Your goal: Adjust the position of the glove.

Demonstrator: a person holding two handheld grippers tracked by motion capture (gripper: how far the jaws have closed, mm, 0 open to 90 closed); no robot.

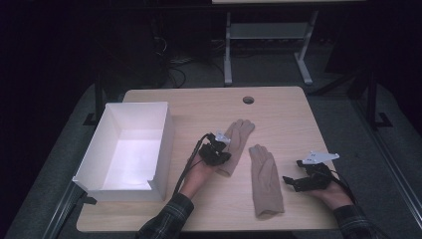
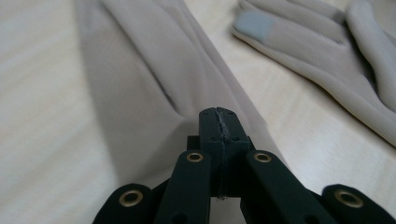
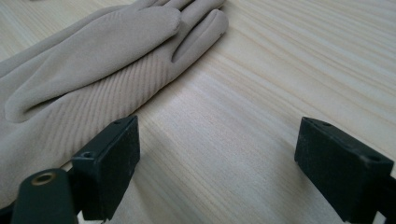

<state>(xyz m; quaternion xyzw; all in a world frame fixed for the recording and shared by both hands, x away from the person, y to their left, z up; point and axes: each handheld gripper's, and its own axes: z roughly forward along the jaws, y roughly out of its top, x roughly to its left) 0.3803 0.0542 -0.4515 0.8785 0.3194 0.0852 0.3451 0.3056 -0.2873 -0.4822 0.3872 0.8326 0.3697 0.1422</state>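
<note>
The left gripper [image 1: 222,147] is clenched on the cuff edge of the left glove [image 1: 238,135], mid-table right of the white box [image 1: 161,149]. Soft, light fabric should drape and drag; pinching the cuff hem seems safest. The right gripper [image 1: 293,183] rests released beside the right glove [image 1: 264,179].

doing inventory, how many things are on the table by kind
beige gloves: 2, left glove and right glove
white box: 1
black grippers: 2, left gripper and right gripper
total: 5
</note>
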